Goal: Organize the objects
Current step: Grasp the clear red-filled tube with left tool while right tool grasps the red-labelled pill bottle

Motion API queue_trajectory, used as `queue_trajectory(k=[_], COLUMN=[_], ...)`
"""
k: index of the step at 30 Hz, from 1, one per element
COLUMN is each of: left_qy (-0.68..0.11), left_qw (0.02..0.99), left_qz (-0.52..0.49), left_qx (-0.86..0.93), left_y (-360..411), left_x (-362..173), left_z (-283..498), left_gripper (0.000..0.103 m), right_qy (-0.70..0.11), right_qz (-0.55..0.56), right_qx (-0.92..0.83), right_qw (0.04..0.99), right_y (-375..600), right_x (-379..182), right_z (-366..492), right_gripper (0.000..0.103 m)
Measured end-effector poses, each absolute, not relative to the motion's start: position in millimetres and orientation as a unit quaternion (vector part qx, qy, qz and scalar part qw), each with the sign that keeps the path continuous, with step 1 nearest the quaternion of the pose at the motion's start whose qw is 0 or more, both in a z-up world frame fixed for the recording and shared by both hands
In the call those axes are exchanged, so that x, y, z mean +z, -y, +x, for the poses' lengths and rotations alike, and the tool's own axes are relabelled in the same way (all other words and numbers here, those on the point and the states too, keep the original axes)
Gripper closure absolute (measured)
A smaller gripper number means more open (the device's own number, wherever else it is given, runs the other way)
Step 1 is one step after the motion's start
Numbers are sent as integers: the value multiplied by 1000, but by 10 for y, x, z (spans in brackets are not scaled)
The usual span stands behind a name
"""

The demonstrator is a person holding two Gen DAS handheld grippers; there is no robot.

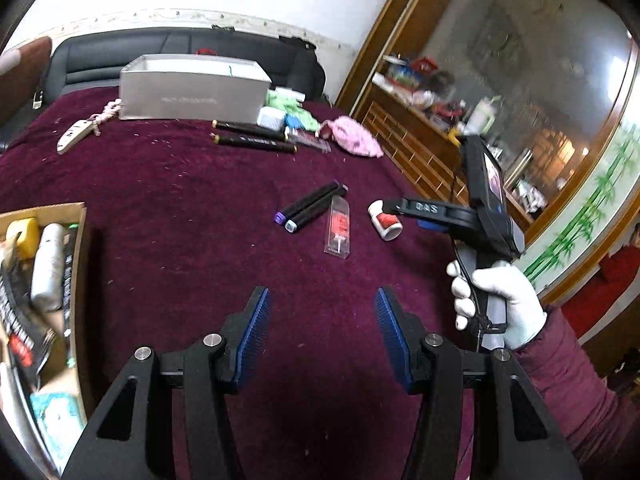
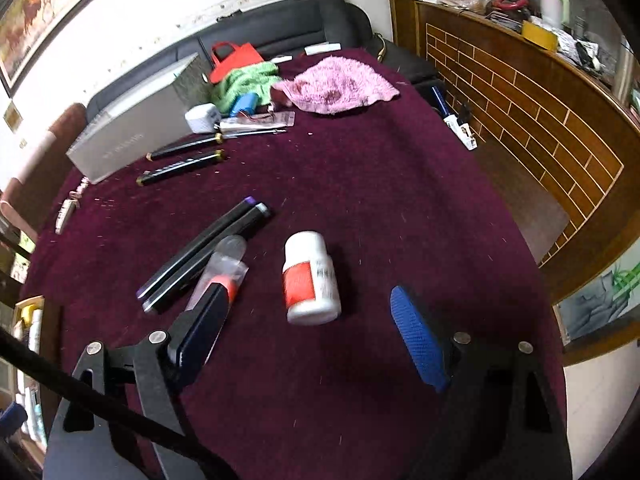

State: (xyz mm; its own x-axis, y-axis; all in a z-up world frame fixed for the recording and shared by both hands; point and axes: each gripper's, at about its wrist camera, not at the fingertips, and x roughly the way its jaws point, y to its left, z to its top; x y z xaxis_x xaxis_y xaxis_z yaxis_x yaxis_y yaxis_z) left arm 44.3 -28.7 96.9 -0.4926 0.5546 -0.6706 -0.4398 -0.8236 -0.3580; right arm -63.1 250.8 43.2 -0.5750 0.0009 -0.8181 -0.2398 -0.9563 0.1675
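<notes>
A white bottle with a red label [image 2: 311, 280] lies on the maroon cloth [image 2: 380, 200], just ahead of my open, empty right gripper [image 2: 312, 312]; it also shows in the left wrist view [image 1: 385, 221]. Left of it lie a clear tube with a red insert [image 2: 222, 272] [image 1: 339, 227] and two black markers [image 2: 204, 252] [image 1: 310, 207]. My left gripper [image 1: 323, 304] is open and empty above bare cloth. The right gripper shows in the left wrist view [image 1: 400, 210], held by a white-gloved hand [image 1: 500, 300].
A grey box [image 1: 192, 86] stands at the back, with two more black markers [image 1: 256, 138], a white charger [image 2: 202, 118], a green cloth [image 2: 248, 80] and a pink cloth [image 2: 340, 84] near it. A cardboard box of items [image 1: 40, 288] sits left. A wooden cabinet [image 2: 520, 92] stands right.
</notes>
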Motion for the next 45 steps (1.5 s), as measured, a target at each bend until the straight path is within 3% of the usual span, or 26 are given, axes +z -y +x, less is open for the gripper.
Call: queue_trajectory(k=[3,5,6,16,38,40,42,45], left_qy=[49,36,27,-101,-167,-161,-157,-125], left_qw=[292,298,300,318,298,301,299,295], left_qz=[-419,-416,-413,-407,-415,-415,-417,-431], left_qx=[859,859,859,850,843,843,844,844], left_y=[61,-98,-181,-1108,-1911,-1903,-1872,-1708], left_x=[909,878,855,453,123,119,135,177], left_z=[327,233,195,-187,-753,-753,-758,-772], left_gripper=[55,55,55,56,54,59,93,93], right_qy=[-135,-147,-154,-234,-305,-318,-316,-293], right_qz=[-475,-487,-494,-437,-402,-400,-399,-400], right_qx=[867,859,855,868,863,859,860,869], right_qw=[64,51,46,33,5,2,2,11], right_y=[-2595,-2615,-2629,-2977,-3168,-3211,-3203,-3136], right_x=[305,201,164,86,15,-4,-4,13], right_z=[-674,-696,-682,-140,-97,-94,-93,-99], right_gripper=[38,69,71,71,71,71,71,71])
